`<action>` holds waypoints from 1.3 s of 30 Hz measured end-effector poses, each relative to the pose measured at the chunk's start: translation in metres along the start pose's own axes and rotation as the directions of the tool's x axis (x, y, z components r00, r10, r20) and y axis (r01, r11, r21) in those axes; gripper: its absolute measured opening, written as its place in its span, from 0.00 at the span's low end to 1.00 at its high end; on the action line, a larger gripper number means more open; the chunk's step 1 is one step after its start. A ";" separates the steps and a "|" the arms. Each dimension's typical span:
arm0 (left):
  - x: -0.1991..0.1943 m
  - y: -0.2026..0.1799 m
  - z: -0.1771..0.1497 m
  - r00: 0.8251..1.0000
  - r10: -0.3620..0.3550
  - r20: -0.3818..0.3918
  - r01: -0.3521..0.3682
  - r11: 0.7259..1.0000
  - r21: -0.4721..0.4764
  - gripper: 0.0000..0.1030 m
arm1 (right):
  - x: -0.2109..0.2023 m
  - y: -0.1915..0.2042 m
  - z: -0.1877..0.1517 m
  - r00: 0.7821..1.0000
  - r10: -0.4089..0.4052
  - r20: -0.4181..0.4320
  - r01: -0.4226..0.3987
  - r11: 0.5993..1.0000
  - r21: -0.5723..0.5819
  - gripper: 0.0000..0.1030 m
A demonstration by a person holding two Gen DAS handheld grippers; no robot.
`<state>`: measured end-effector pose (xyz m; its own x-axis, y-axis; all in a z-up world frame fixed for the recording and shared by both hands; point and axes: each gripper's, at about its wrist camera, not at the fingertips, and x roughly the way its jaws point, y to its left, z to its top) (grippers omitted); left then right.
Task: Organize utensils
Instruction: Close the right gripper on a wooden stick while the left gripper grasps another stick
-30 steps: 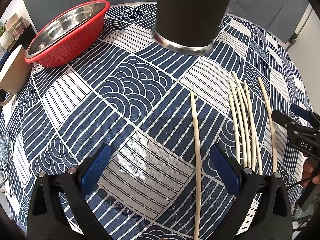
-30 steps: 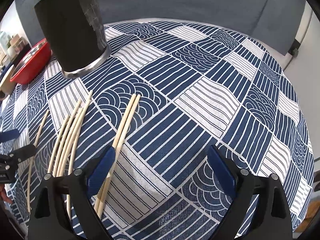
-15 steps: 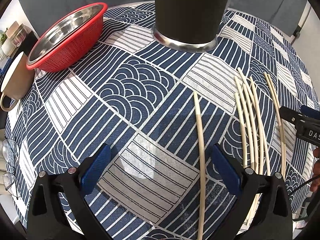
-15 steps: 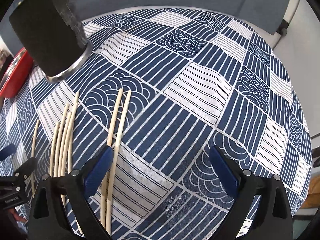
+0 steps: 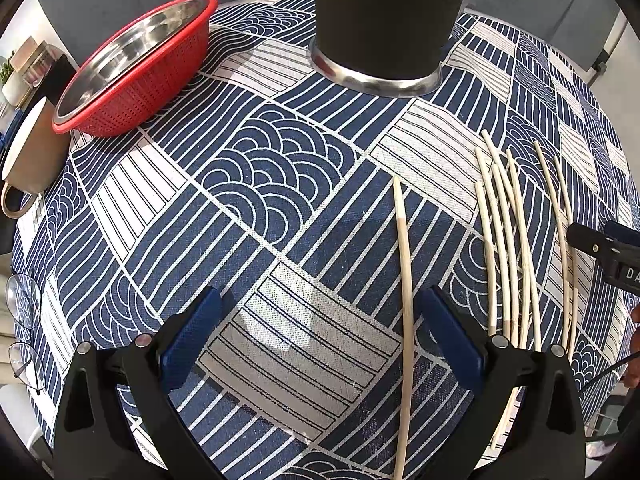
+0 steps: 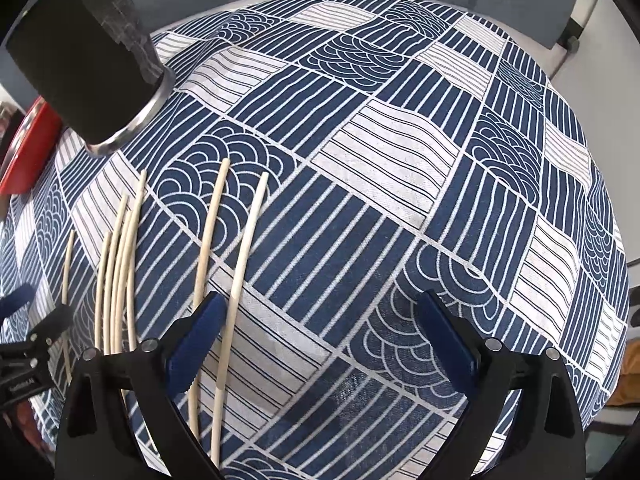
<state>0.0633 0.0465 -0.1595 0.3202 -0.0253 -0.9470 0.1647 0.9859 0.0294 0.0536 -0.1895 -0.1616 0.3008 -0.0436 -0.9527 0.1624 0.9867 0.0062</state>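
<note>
Right gripper [image 6: 320,336] has slid in, jaws wide apart and empty, one pale bamboo chopstick [image 6: 240,264] of the right-hand pair now between them, near the tall black steel-rimmed holder [image 6: 86,60]. Left gripper [image 5: 320,336], also spread and empty, hovers over its lone chopstick [image 5: 405,272]. Pickup looks imminent.

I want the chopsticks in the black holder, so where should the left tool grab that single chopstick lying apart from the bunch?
Probably at mid-length, from straight above. The single chopstick lies flat on the tablecloth, running away toward the black holder, so the open left tool should straddle it crosswise. The bunch lies well to its right, leaving clear cloth on both sides for the pads.
</note>
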 end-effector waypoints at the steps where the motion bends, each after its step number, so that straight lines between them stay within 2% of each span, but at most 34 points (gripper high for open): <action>1: 0.000 0.001 0.000 1.000 -0.002 -0.008 0.002 1.000 0.001 0.95 | -0.001 -0.001 -0.001 1.000 0.000 0.005 0.000 1.000 -0.006 0.83; 7: -0.002 0.008 0.003 0.998 -0.017 -0.056 0.019 0.999 0.036 0.88 | -0.011 -0.015 -0.002 1.000 0.007 0.019 -0.007 1.000 -0.023 0.57; 10: -0.006 0.013 0.003 0.998 -0.018 -0.058 0.021 0.999 0.038 0.80 | -0.013 -0.022 -0.003 1.000 0.009 0.023 -0.008 1.000 -0.029 0.47; 14: -0.012 0.021 0.000 0.998 -0.018 -0.060 0.020 0.999 0.032 0.65 | -0.015 -0.024 -0.006 1.000 0.009 0.022 -0.008 0.999 -0.042 0.35; 16: -0.014 0.023 -0.001 0.998 -0.021 -0.060 0.023 0.999 0.038 0.60 | -0.016 -0.026 -0.006 1.000 0.009 0.019 -0.008 0.999 -0.042 0.23; 19: -0.018 0.029 -0.005 0.998 -0.016 -0.054 0.017 1.000 0.021 0.50 | -0.016 -0.031 -0.005 1.000 0.003 0.015 -0.003 0.999 -0.050 0.12; 24: -0.024 0.038 -0.016 0.999 -0.011 -0.035 0.011 1.000 -0.005 0.28 | -0.017 -0.034 -0.007 1.000 -0.002 0.012 0.003 0.997 -0.073 0.04; 28: -0.028 0.047 -0.022 1.000 -0.013 -0.021 0.012 1.000 -0.021 0.18 | -0.016 -0.041 -0.007 1.000 0.007 0.006 -0.007 0.999 -0.050 0.04; 30: -0.031 0.055 -0.027 1.000 -0.021 -0.022 0.020 0.999 -0.034 0.09 | -0.016 -0.045 -0.007 1.000 0.014 0.005 -0.014 0.999 -0.034 0.04; 35: -0.034 0.067 -0.031 0.999 -0.040 -0.037 0.037 0.996 -0.079 0.05 | -0.015 -0.055 -0.004 0.997 0.081 -0.011 -0.081 0.996 0.030 0.04; 39: -0.033 0.071 -0.030 0.997 -0.046 -0.058 0.040 0.993 -0.109 0.05 | -0.017 -0.062 -0.003 0.996 0.094 -0.011 -0.093 0.994 0.055 0.04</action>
<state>0.0363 0.1224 -0.1356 0.2577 -0.0612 -0.9643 0.0747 0.9963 -0.0433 0.0359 -0.2492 -0.1471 0.3041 0.0511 -0.9513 0.1847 0.9765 0.1115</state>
